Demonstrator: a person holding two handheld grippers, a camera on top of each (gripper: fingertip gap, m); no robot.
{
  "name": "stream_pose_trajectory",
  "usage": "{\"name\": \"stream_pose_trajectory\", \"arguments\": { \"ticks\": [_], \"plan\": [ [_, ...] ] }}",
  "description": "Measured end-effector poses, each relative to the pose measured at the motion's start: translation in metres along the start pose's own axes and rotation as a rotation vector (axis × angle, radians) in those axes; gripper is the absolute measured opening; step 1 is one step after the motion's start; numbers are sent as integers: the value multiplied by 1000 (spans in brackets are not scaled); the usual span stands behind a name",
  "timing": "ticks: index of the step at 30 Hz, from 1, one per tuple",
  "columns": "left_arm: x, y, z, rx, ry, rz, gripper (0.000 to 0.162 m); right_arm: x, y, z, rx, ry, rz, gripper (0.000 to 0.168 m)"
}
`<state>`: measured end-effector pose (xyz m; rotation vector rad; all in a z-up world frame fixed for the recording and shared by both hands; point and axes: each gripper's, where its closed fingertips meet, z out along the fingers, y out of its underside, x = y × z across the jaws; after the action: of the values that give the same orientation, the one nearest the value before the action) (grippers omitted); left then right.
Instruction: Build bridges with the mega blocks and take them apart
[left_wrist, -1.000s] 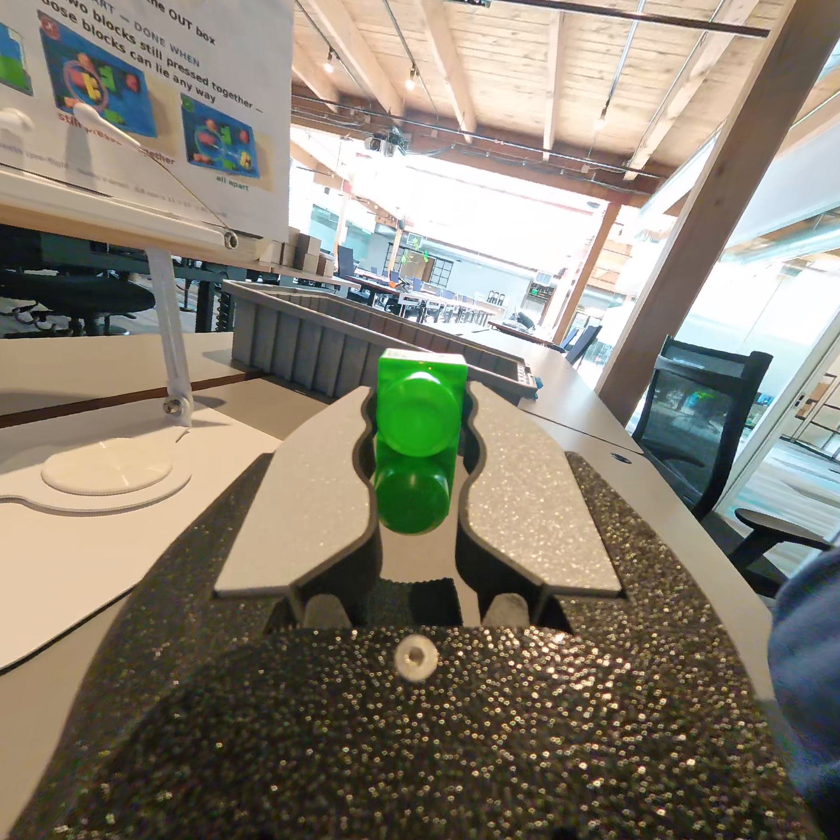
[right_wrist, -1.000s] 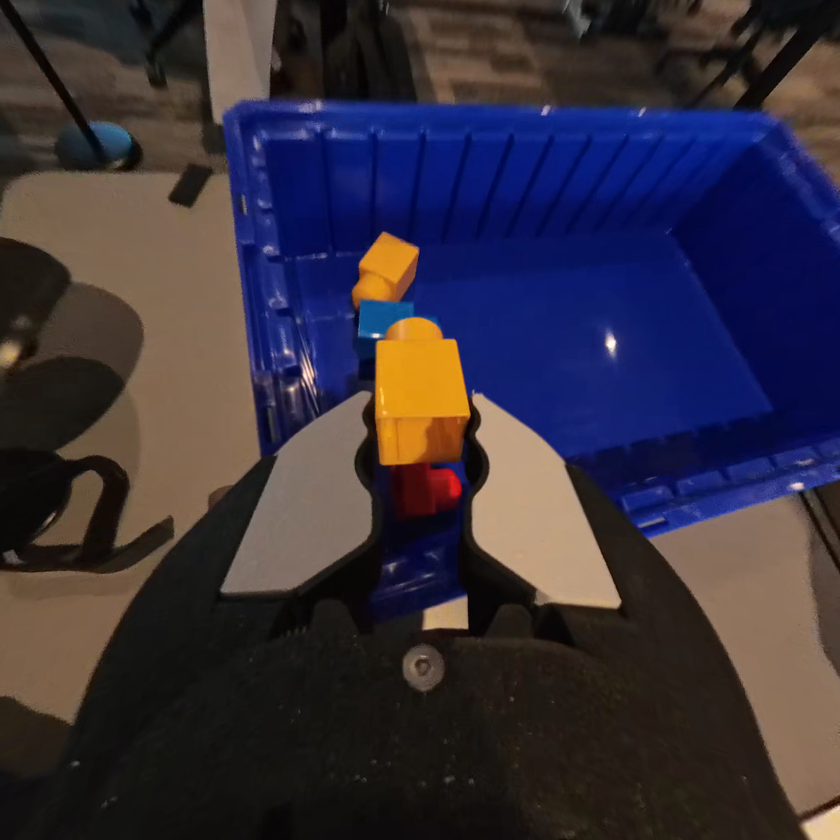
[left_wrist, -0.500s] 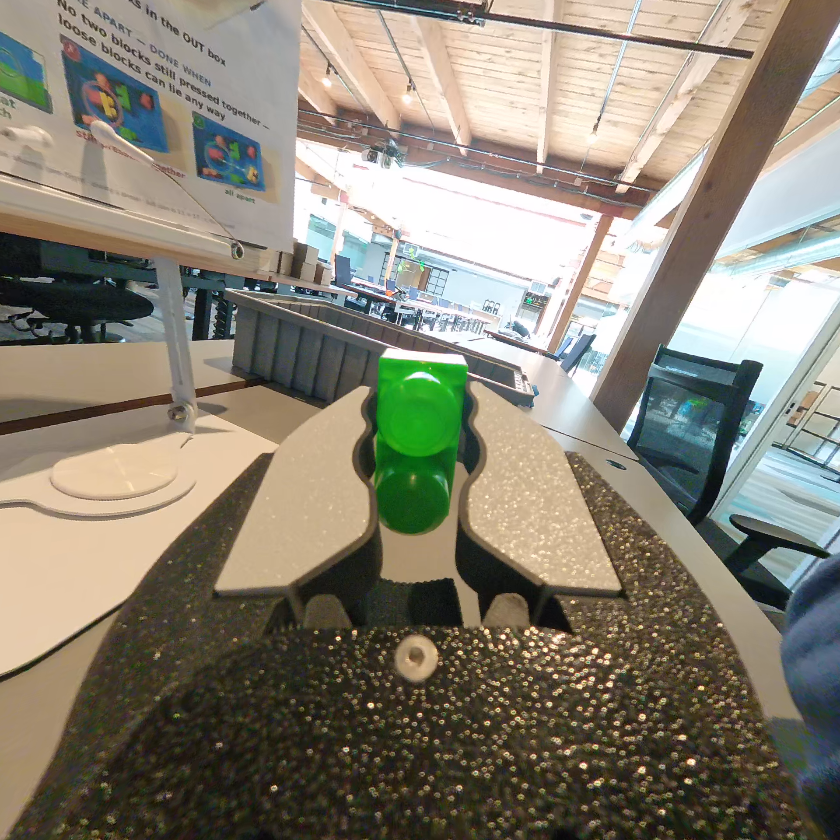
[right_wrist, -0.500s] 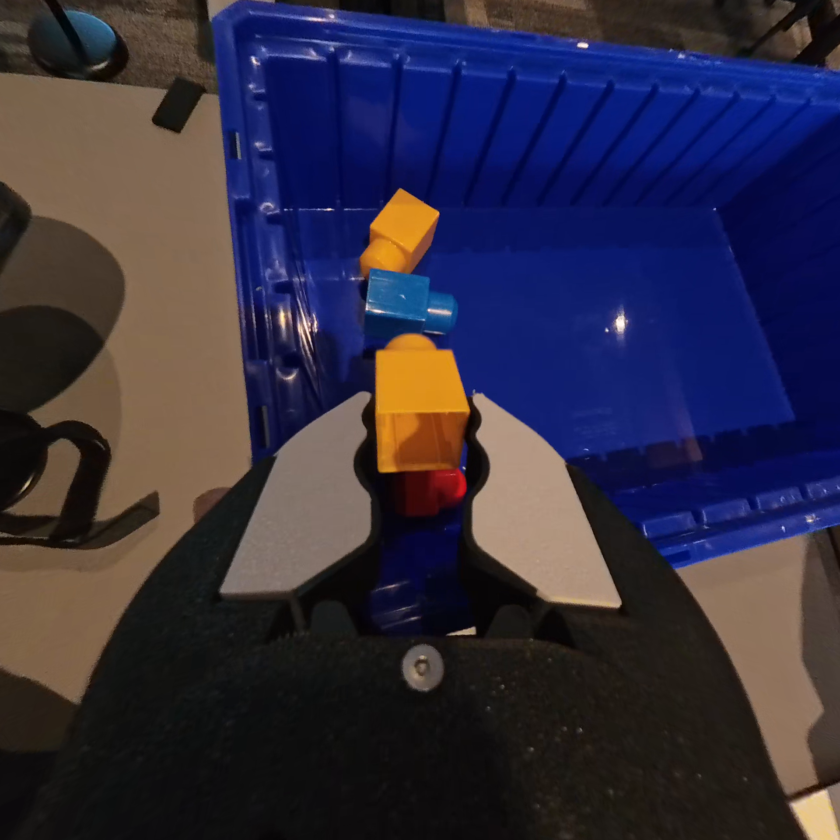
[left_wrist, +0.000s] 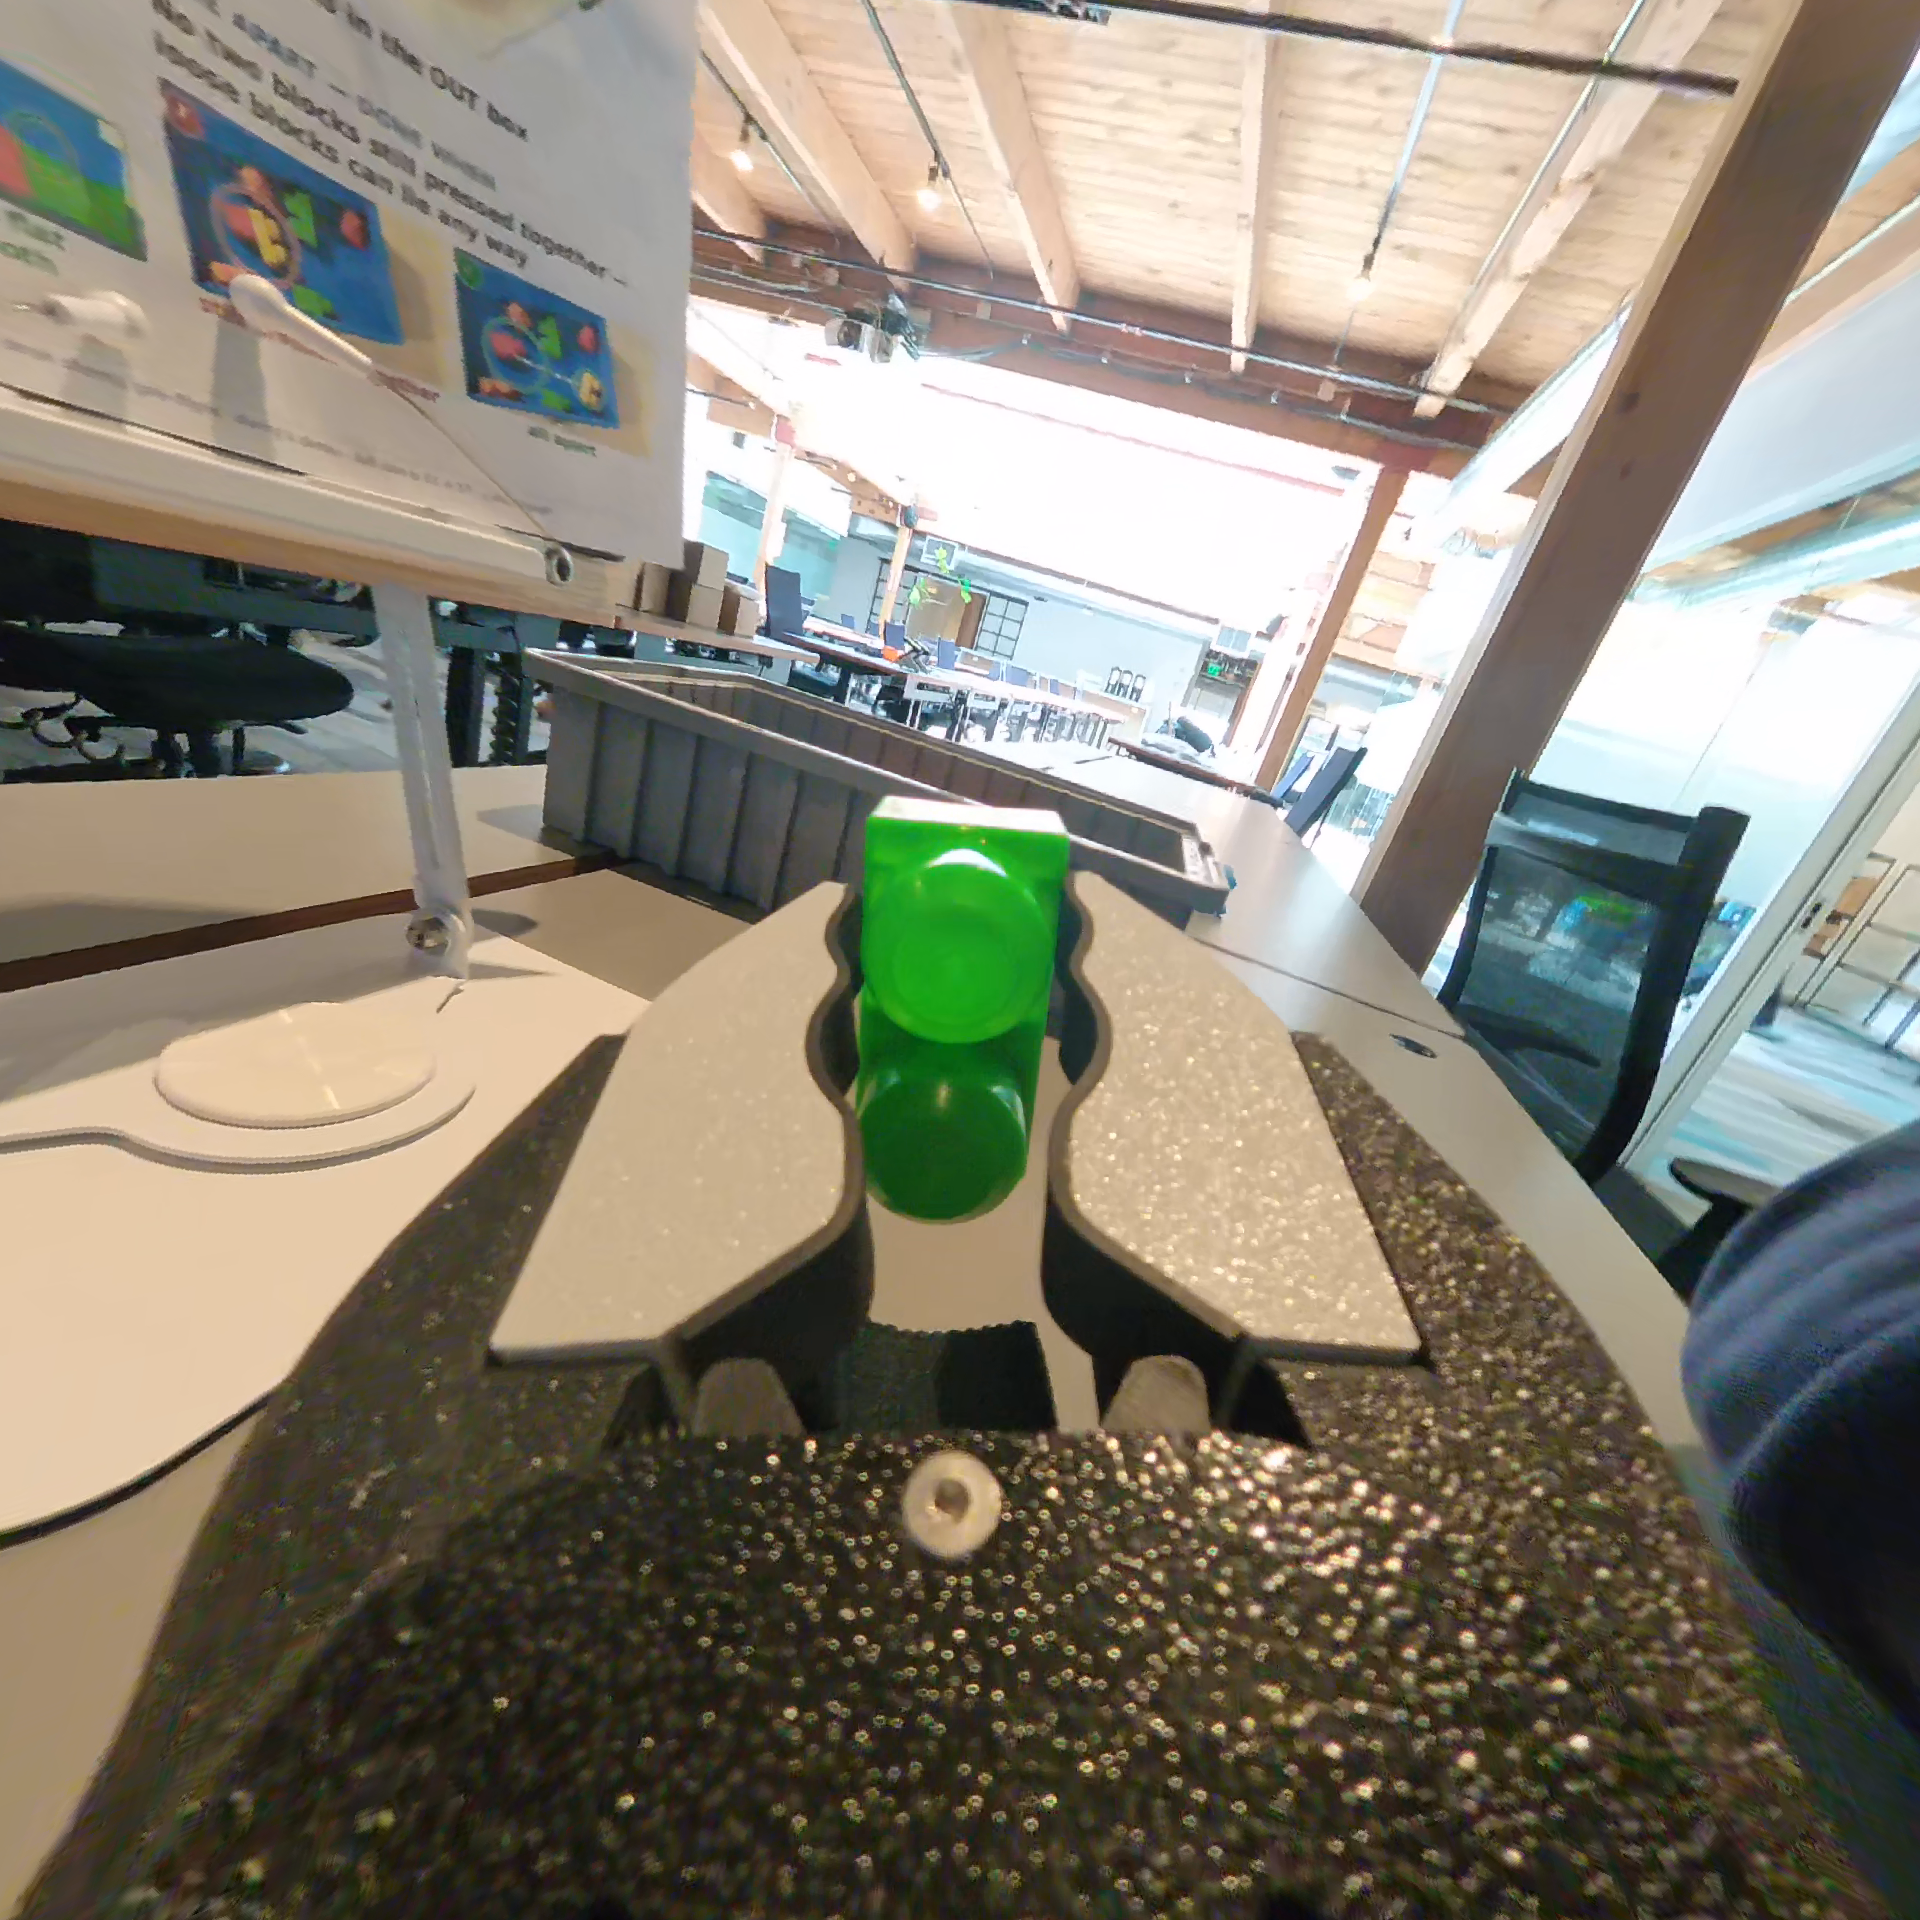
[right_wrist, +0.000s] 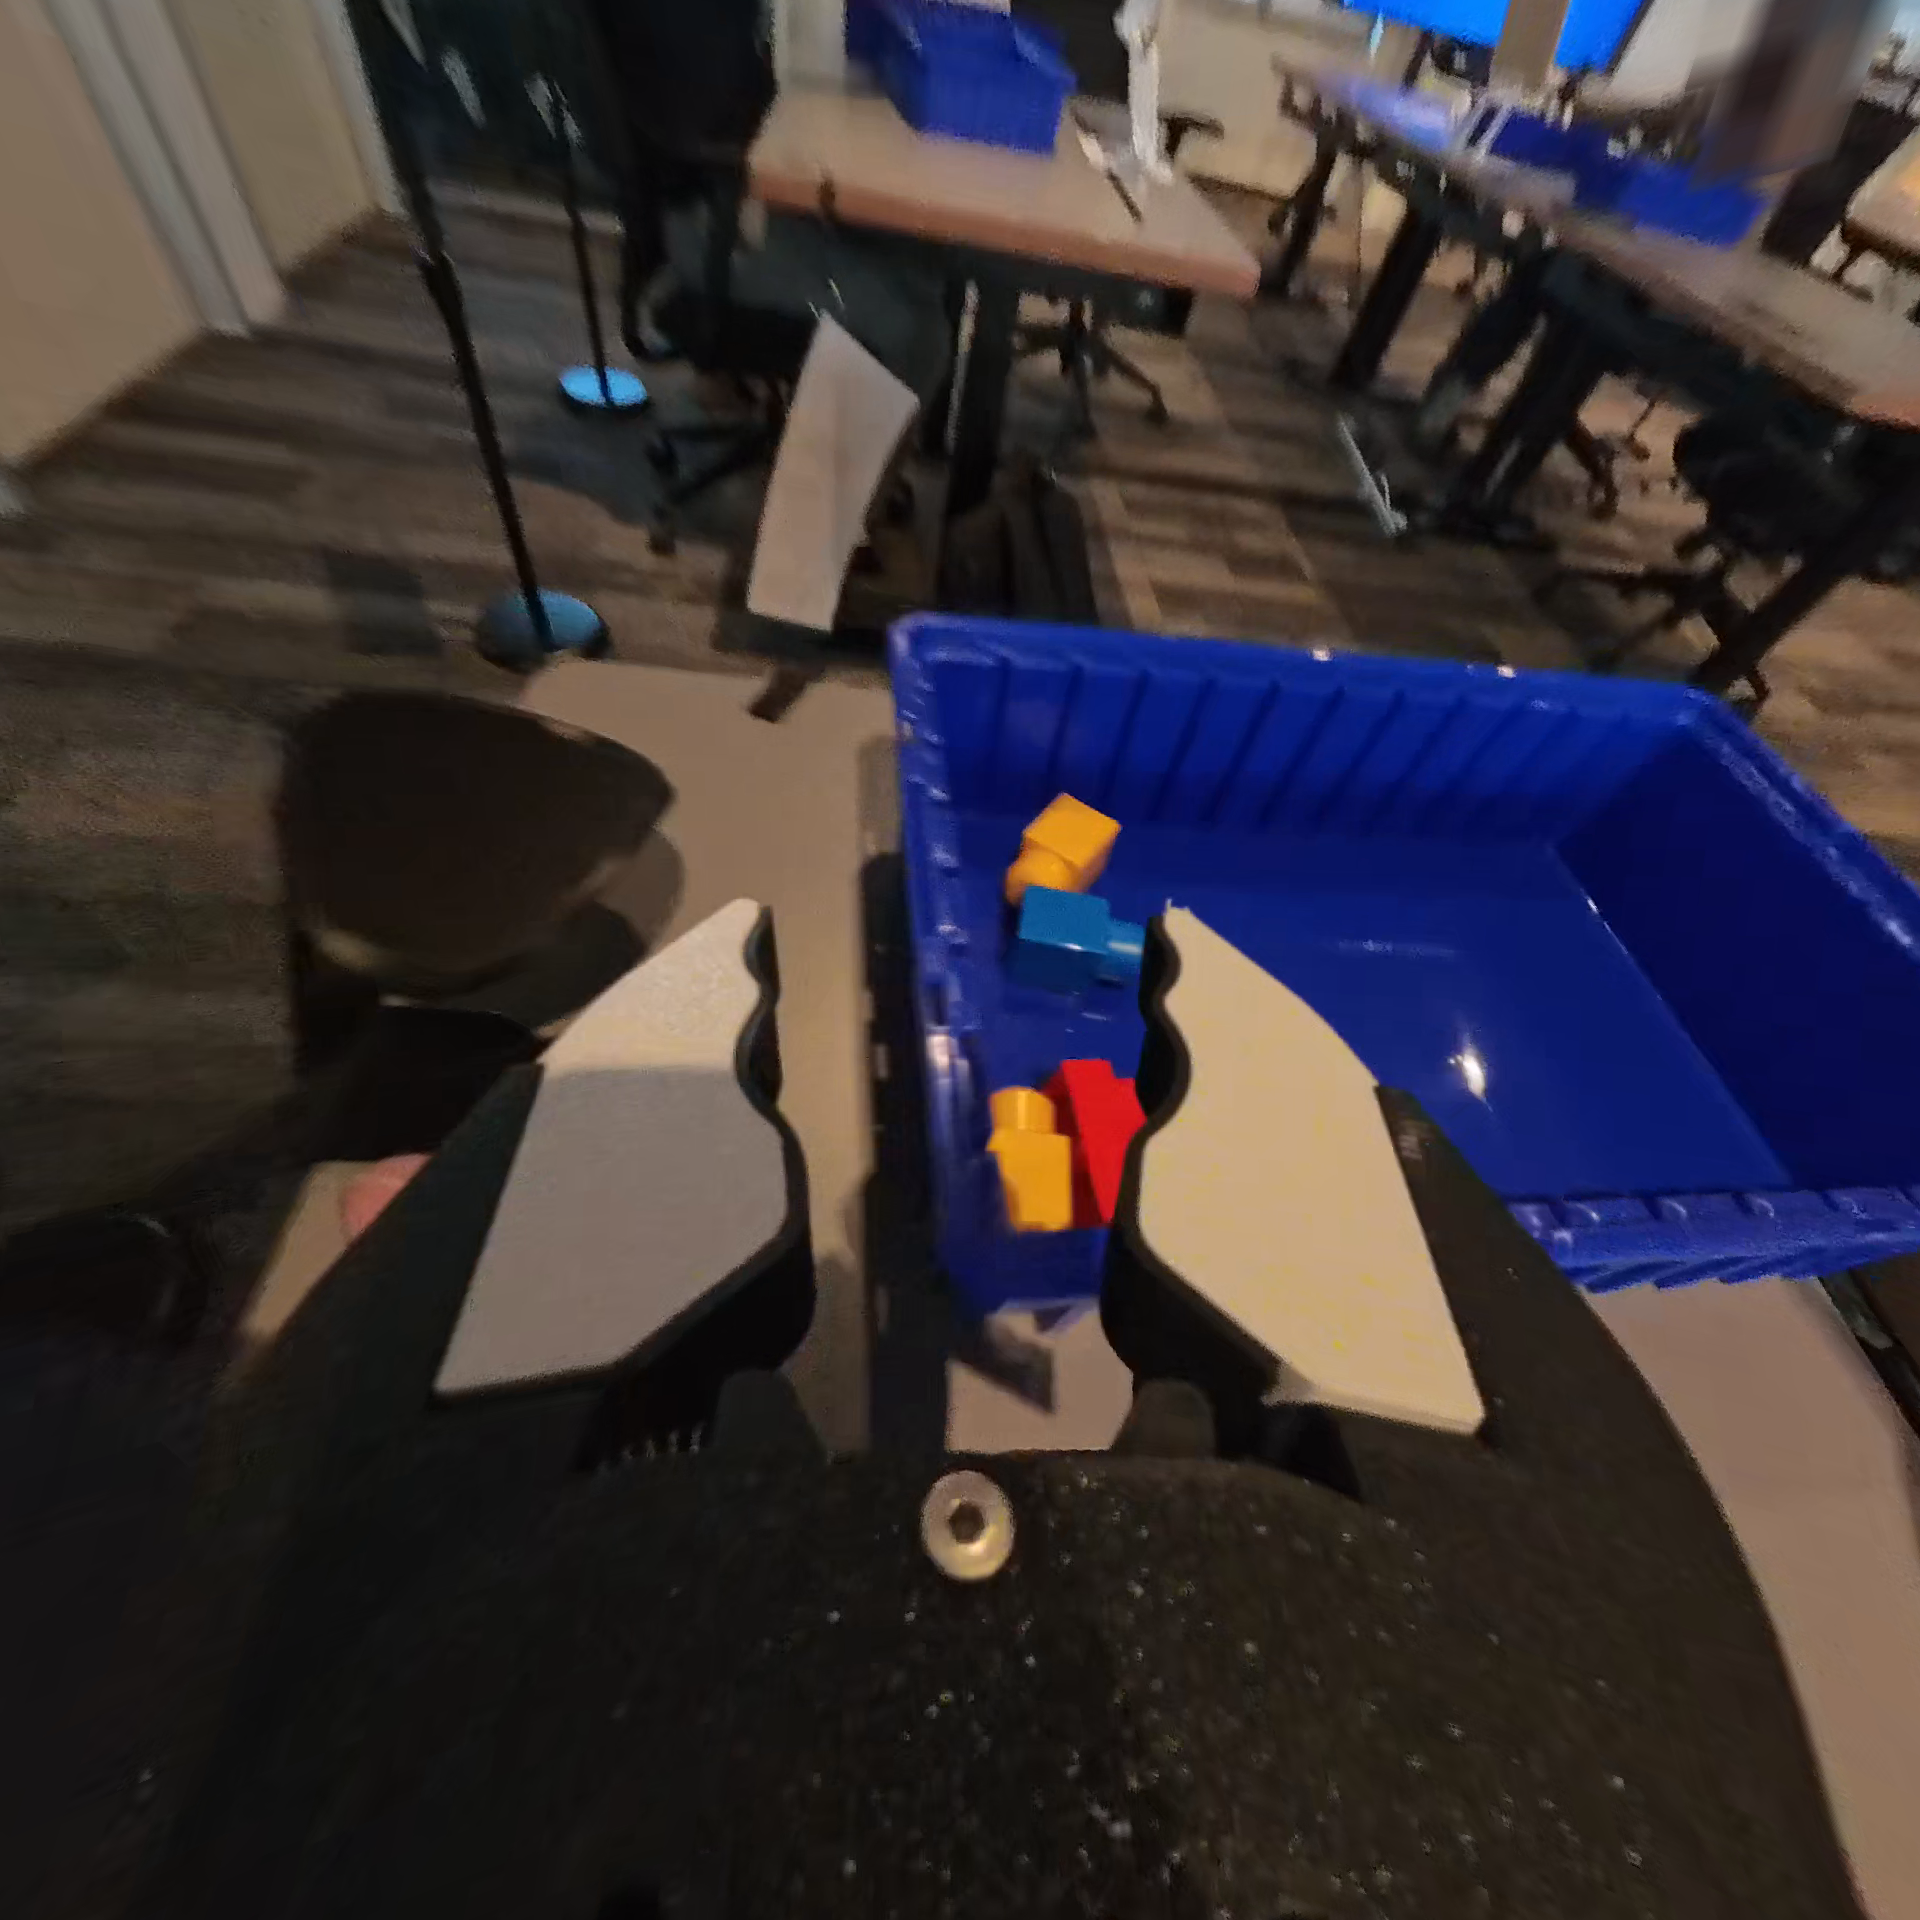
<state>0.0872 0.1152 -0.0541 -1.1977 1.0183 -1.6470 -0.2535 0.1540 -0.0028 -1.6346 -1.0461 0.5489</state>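
In the left wrist view, the left gripper sits at the centre of the frame with its two grey fingers clenched on a bright green plastic two-stud block, whose round studs face the camera. Behind it, in the middle of the frame, stands a grey ribbed plastic bin on the pale table, and at the upper left a printed instruction sheet rests on a white stand with a round base. In the right wrist view, the right gripper is released, its grey fingers spread wide with nothing between them, held above the near left corner of a deep blue ribbed plastic bin at centre right. Inside the bin, by its left wall, lie four loose blocks: an orange block farthest up, a blue single-stud block just below it, and lower down a red block touching a second orange block on its left.
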Motion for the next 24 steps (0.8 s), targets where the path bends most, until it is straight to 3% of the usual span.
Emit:
{"name": "stream_pose_trajectory", "arguments": {
  "ticks": [4, 8, 11, 15, 19, 24],
  "plan": [
    [-11, -10, -10, 63, -17, -50, 35, -17, -22, -69, 159, -51, 72, 65],
    [-25, -19, -24, 90, -59, -41, 35, 7, -13, -156, 330, -12, 79, 58],
    [-34, -29, -36, 128, -74, -43, 35, 51, 24, -215, 369, 103, 29, 51],
    [-33, -33, -43, 138, -32, -32, 35, 110, 98, -272, 383, 214, 184, 55],
    [-17, -32, -41, 143, 64, -19, 35, 138, 156, -284, 397, 168, 392, 68],
    [6, -23, -34, 95, 186, 0, 34, 132, 181, -266, 334, 69, 434, 80]
  ]
}}
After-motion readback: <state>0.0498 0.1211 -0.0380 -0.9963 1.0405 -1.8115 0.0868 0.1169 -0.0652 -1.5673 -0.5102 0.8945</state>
